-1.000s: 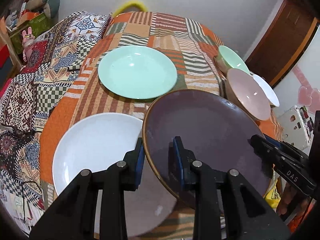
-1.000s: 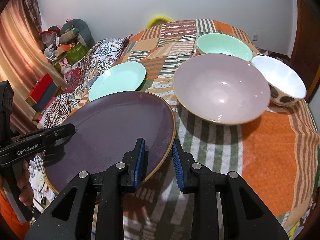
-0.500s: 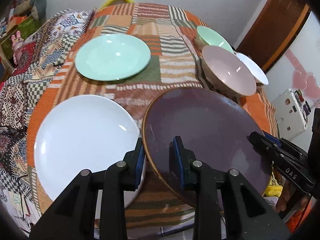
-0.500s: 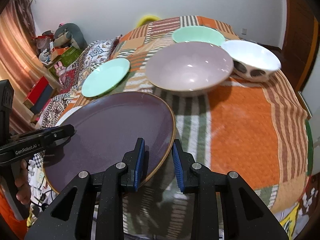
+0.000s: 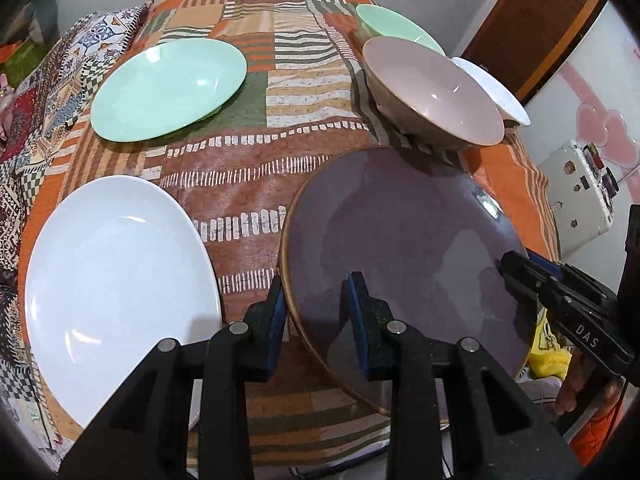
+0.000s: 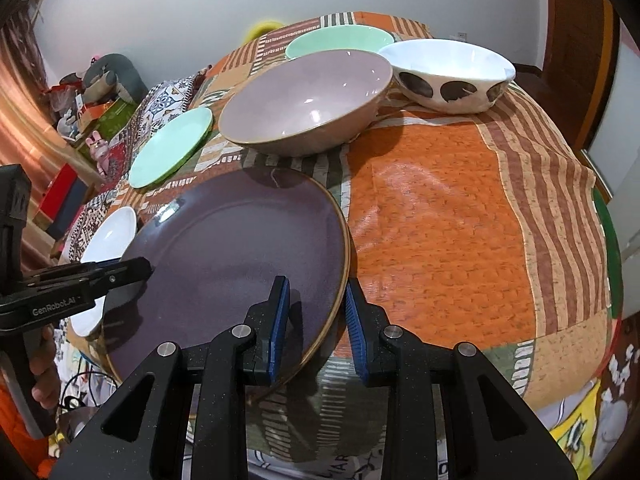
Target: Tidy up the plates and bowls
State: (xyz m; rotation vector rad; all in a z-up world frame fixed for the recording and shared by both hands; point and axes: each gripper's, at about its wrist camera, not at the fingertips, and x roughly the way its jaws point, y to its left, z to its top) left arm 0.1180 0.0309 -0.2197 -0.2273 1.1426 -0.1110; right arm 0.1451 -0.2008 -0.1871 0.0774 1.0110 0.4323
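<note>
Both grippers — left gripper (image 5: 316,304), right gripper (image 6: 314,306) — clamp opposite rims of the purple plate (image 5: 400,248); white plate (image 5: 116,280) beside it.

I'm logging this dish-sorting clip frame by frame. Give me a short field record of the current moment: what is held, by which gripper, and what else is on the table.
held item: purple plate, raised over the tablecloth
left gripper: straddles the plate's left rim
right gripper: straddles its right rim
plates lying flat: white plate, green plate
bowls: pink bowl, green bowl, white spotted bowl
stacking: none yet
</note>
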